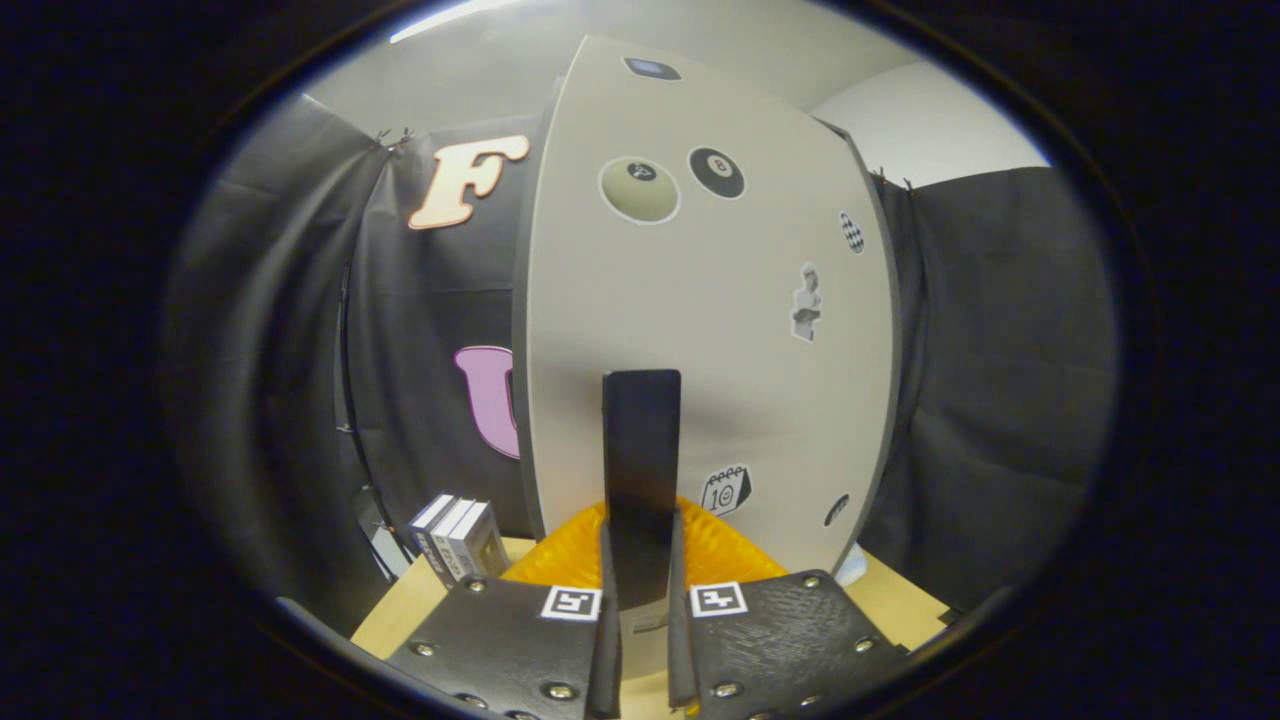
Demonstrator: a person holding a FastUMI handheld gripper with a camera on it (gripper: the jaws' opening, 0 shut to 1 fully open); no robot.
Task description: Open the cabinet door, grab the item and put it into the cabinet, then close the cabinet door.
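My gripper [641,575] is shut on a flat black rectangular item [641,460], which stands upright between the fingers [607,610] and rises well above them. Right behind it stands the cabinet [700,300], a tall pale panel with several stickers and a darker edge on its left side. I see no opening in it from here, and I cannot tell whether this panel is the door. An orange ribbed thing [725,555] lies at the cabinet's foot, just beyond the fingertips and partly hidden by the black item.
The cabinet stands on a light wooden tabletop [400,615]. A few small boxes [458,537] stand upright left of the cabinet's foot. Something small and white [851,569] sits at its right foot. Black cloth walls close in on both sides.
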